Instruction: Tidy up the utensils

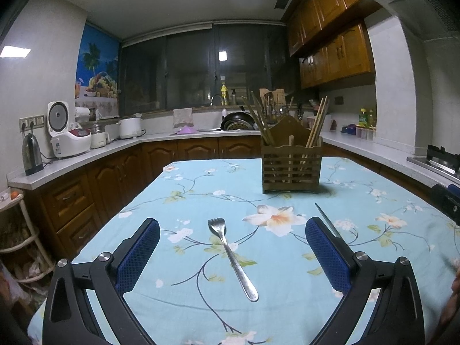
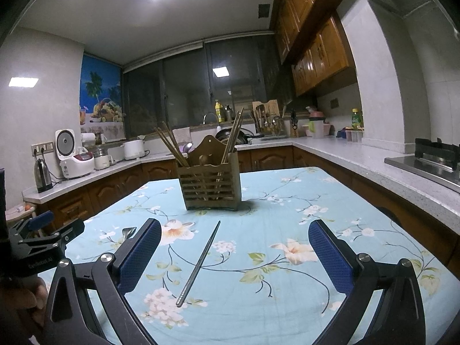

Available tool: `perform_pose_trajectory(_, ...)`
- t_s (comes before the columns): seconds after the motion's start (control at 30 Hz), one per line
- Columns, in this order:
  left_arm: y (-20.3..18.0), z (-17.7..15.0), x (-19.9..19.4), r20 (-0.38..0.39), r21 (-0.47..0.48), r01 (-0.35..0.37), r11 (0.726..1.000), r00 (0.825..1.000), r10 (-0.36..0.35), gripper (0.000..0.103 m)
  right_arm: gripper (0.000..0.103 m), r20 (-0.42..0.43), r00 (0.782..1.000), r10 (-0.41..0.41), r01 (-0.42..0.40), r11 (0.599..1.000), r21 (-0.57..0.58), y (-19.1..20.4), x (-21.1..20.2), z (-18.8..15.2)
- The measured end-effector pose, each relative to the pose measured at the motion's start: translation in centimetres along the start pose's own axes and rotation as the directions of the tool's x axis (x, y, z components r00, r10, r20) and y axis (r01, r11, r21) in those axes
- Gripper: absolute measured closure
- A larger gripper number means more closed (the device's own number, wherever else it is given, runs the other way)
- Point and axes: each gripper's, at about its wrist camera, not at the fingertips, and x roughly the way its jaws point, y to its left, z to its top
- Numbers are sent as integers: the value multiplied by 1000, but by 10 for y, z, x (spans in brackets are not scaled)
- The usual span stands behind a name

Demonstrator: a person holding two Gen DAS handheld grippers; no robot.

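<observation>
Two utensils lie loose: fork [image 1: 231, 256] between the wide-apart left hand-held gripper [image 1: 232, 256], steel chopstick [image 2: 199, 263] between the equally spread right hand-held gripper [image 2: 234, 258]. Both probably slide on cloth when pinched; wooden caddy [image 1: 291, 169] waits at 12 o'clock.

Pretty clearly a home kitchen: wood cabinets [image 1: 336, 54] up top, a rice cooker [image 1: 67, 135] and kettle [image 1: 32, 153] on the worktop, a sink with a wok [image 1: 237, 120] by the dark window, a gas stove [image 2: 431, 158] under a range hood [image 1: 417, 3].
</observation>
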Motion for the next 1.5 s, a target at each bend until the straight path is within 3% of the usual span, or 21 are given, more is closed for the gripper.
perform_pose_trajectory(1.5, -7, 5, -3, 0, -23, 13, 1000, 1000, -13, 1, 0, -3, 1000, 3, -3, 1000, 3, 4, 1, 1)
